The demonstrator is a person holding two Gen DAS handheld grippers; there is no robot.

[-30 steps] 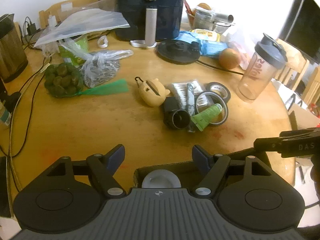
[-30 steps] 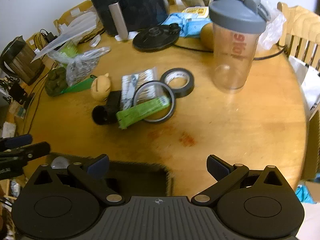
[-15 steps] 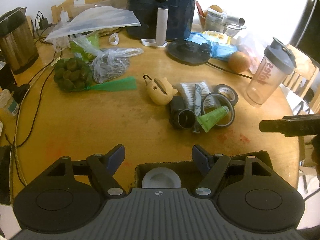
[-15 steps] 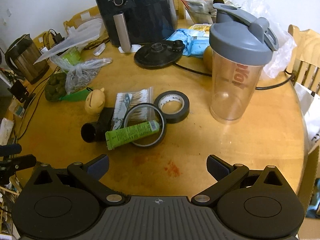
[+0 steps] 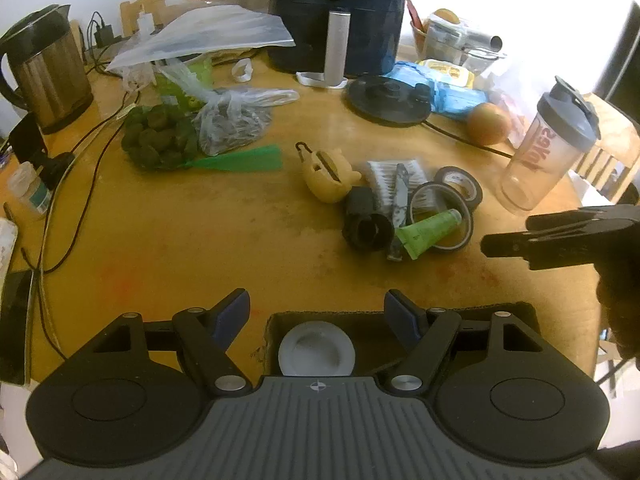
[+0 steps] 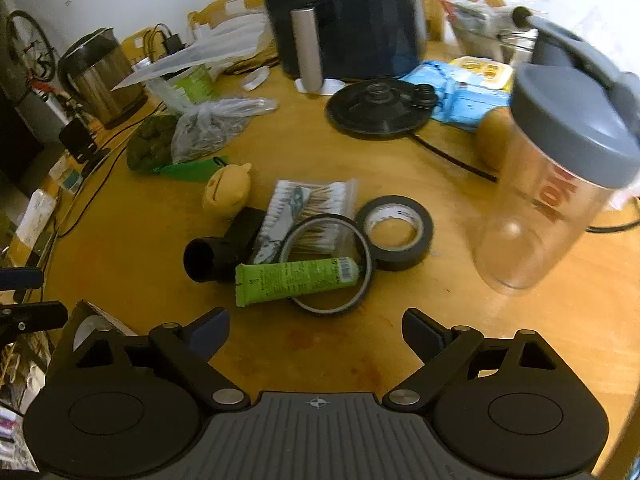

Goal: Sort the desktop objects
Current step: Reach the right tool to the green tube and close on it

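A small pile lies mid-table: a green tube (image 6: 296, 280) across a thin tape ring (image 6: 326, 264), a black tape roll (image 6: 394, 232), a cotton swab pack (image 6: 316, 200), a black cylinder (image 6: 216, 252) and a yellow bear-shaped case (image 6: 226, 192). My right gripper (image 6: 316, 328) hovers just short of the tube; its jaws are closing with nothing between them. My left gripper (image 5: 316, 312) stands open over a cardboard box (image 5: 400, 314) that holds a white round lid (image 5: 316, 348). The right gripper (image 5: 560, 236) also shows at the right edge of the left wrist view.
A clear shaker bottle (image 6: 552, 200) stands close to the right of the pile. Behind are a black air fryer (image 6: 344, 16), a kettle base (image 6: 380, 108) with its cord, bags of greens (image 6: 200, 128) and a steel kettle (image 6: 100, 76). Cables run along the left edge.
The right gripper has moved in toward the pile, the box sliding off to its lower left, and its jaws have narrowed a little. The left gripper has stayed over the box.
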